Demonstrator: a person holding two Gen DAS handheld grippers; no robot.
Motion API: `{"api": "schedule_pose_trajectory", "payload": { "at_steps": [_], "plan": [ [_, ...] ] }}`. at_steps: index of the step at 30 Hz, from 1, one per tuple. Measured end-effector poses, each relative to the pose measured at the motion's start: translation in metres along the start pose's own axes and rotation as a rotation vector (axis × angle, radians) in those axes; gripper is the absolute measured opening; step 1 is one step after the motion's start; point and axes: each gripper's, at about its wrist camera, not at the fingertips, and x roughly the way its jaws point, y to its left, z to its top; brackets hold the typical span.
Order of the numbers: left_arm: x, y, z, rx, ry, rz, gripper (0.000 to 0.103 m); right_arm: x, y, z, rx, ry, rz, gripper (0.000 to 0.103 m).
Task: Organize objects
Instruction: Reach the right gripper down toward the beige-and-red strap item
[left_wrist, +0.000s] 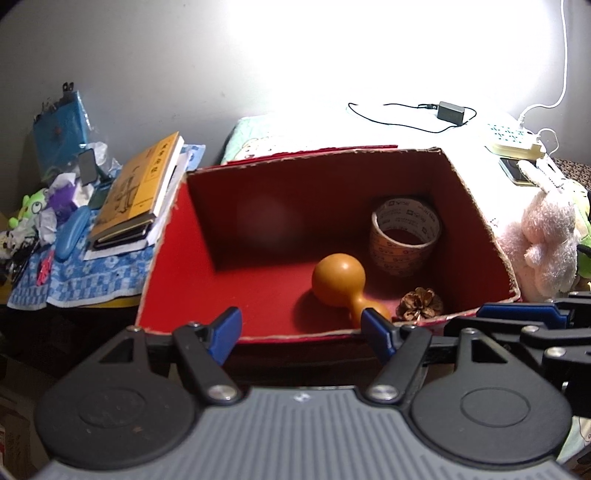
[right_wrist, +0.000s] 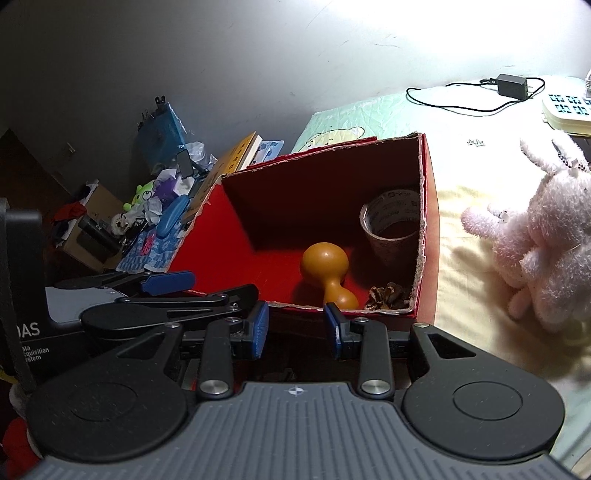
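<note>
Both grippers hover at the near edge of a red cardboard box (left_wrist: 177, 266), and both have the jaws apart with nothing between them. On the left gripper (left_wrist: 301, 330) the blue pads (left_wrist: 229, 328) stand wide from each other; on the right gripper (right_wrist: 296, 328) the gap is narrower, but it holds nothing.

Inside the box lie three things — an orange gourd-shaped object (left_wrist: 341, 284) on its side in the middle of the floor, a roll of tape (left_wrist: 404, 236) standing in the far right corner, and a pine cone (left_wrist: 419, 304) in the near right corner, just beside the narrow end of the gourd.

Outside the box, on the right, a pink plush rabbit (right_wrist: 546, 243) lies on the bed cover (right_wrist: 461, 229). On the left is a yellow book (left_wrist: 136, 192) upon a blue patterned cloth (left_wrist: 85, 280).
</note>
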Motion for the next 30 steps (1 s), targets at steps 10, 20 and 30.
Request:
{"api": "schedule_pose_trajectory", "payload": {
  "at_steps": [10, 20, 30],
  "plan": [
    [0.003, 0.007, -0.021, -0.018, 0.039, 0.038, 0.082, 0.013, 0.007, -0.019, 0.006, 0.075, 0.022, 0.039],
    [0.018, 0.011, -0.041, -0.028, 0.1, 0.049, 0.084, 0.024, 0.001, -0.031, 0.07, 0.142, 0.031, 0.04],
    [0.035, 0.02, -0.061, -0.052, 0.179, -0.014, 0.091, 0.037, -0.015, -0.04, 0.15, 0.209, 0.037, 0.044]
  ]
}}
